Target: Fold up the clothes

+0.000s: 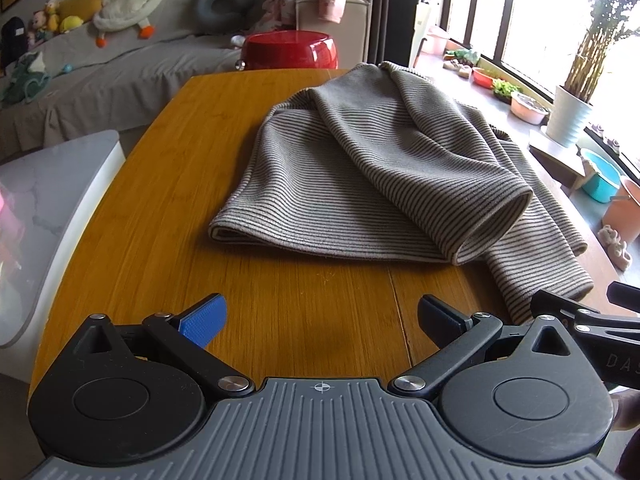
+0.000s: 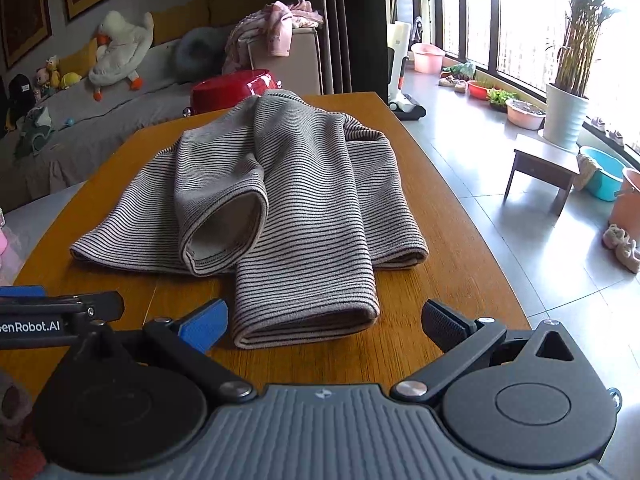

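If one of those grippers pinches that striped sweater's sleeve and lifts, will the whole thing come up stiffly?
Probably not: the striped sweater lies in soft folds, so it would likely droop. Its ribbed knit should grip rather than slip. The sleeve would likely rise first.

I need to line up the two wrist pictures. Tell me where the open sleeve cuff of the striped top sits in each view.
Left wrist: open sleeve cuff lies right of centre, mouth facing lower right.
Right wrist: cuff lies left of centre, mouth facing the camera.
Shared landmark: red stool beyond the table's far edge.
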Tool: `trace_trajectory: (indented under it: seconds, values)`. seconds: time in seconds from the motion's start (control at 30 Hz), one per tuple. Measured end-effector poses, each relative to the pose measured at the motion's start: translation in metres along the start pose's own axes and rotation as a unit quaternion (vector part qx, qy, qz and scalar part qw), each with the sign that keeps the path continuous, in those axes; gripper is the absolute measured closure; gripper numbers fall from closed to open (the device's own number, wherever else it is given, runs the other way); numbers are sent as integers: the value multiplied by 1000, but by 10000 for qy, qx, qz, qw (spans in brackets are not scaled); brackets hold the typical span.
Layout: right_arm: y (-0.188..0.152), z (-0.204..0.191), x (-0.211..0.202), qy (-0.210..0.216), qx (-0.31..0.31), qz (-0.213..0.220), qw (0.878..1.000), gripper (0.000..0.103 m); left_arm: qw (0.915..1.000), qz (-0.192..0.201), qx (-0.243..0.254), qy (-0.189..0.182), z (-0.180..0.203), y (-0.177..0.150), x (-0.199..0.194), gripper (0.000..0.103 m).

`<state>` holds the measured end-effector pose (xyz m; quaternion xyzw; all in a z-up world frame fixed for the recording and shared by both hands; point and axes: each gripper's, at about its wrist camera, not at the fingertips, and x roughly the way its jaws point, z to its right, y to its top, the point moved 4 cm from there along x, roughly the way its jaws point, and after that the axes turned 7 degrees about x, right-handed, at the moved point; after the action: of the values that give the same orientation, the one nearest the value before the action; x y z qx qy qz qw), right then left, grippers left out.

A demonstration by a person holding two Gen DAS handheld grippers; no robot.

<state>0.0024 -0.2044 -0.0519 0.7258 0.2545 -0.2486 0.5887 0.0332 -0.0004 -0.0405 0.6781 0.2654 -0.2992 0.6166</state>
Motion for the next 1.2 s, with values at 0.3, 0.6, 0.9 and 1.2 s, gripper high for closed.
trace_trajectory:
  seconds: [0.3,0.6,0.9,1.2]
  values:
    - [-2,-1,4,12,31,-86,10000,0,10000,-7,-24,-18,-2,-1,1,0]
    - [-2,1,6,31,53,-147,9999,0,10000,-26,-29,-20,-3,-1,1,0]
    - [-2,0,7,45,42,-168,9998,0,10000,-36,-42,-29,-3,-2,1,0]
    - [-3,-1,8,58,52,-188,9998,0,10000,-53,-44,-35,-4,-2,1,0]
